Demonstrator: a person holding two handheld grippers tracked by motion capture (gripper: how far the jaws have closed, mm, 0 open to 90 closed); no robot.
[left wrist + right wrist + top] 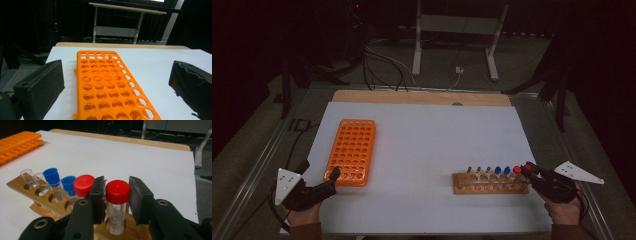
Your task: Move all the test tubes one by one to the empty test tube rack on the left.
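Note:
A wooden rack at the front right of the white sheet holds a row of tubes: clear uncapped ones, two blue-capped ones and two red-capped ones. My right gripper is shut on the end red-capped tube, which stands in the wooden rack; both pads press on its cap. The second red cap sits just beside the left pad. An empty orange rack lies at the front left. My left gripper is open at its near end, with the jaws spread to either side of the orange rack.
The white sheet covers the table, with a wooden strip along the far edge. Beyond it are a white stand and cables on a dark floor. A metal rail runs along the left side.

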